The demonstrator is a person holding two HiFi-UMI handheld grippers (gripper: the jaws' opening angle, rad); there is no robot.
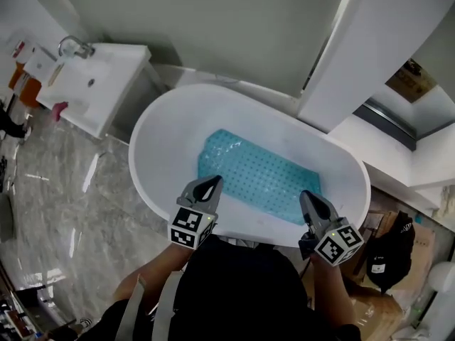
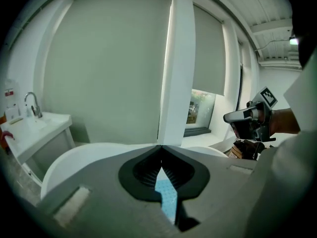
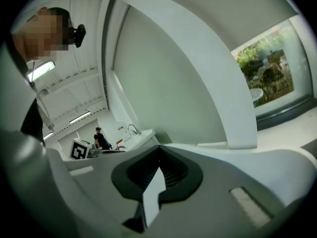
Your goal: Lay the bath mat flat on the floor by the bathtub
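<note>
Soft, even light fills the head view, which is bright and sharp. Pale glare streaks lie on the marble floor (image 1: 71, 190) left of the left gripper (image 1: 210, 183). Both gripper views bow strongly toward dark, vignetted corners. Up and left of the right gripper (image 3: 158, 148) the ceiling strip lights (image 3: 42, 69) glow, and the window (image 3: 270, 63) to its right is brightest. The near gripper bodies look soft.

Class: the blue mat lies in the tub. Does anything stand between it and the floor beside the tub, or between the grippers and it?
The bathtub rim rises between the bath mat and the floor; the mat must go over it. Nothing visible lies between the left gripper or right gripper and the mat.
</note>
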